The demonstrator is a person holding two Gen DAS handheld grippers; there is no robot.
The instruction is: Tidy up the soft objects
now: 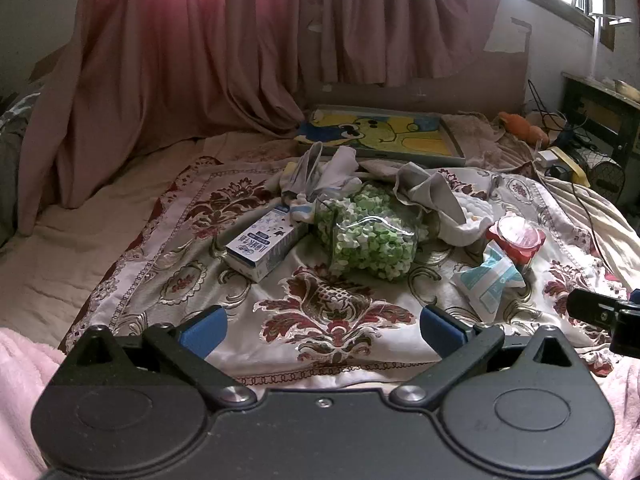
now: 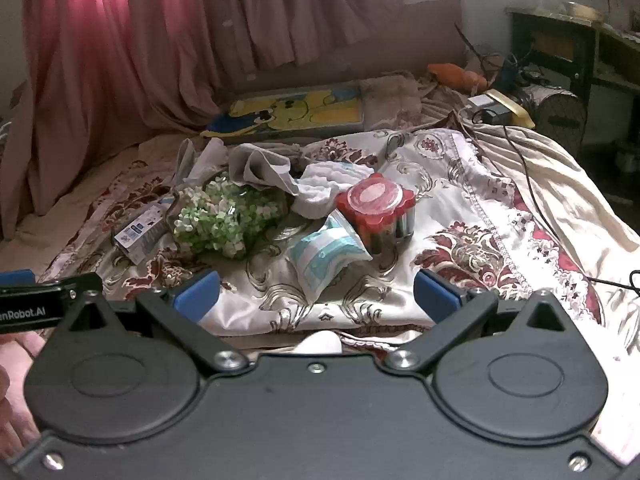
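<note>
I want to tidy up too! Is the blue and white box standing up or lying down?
Lying down. The box rests on its long side on the flowery blanket, beside the bag of green and white bits.

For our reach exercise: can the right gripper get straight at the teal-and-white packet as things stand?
Probably yes. The right gripper has its jaws open, and the teal-and-white packet lies just ahead with only bare bedspread between. The red-lidded jar touches its far end.

Dim room, curtains (image 1: pixel 180 60) backlit pink, fisheye-bent edges
</note>
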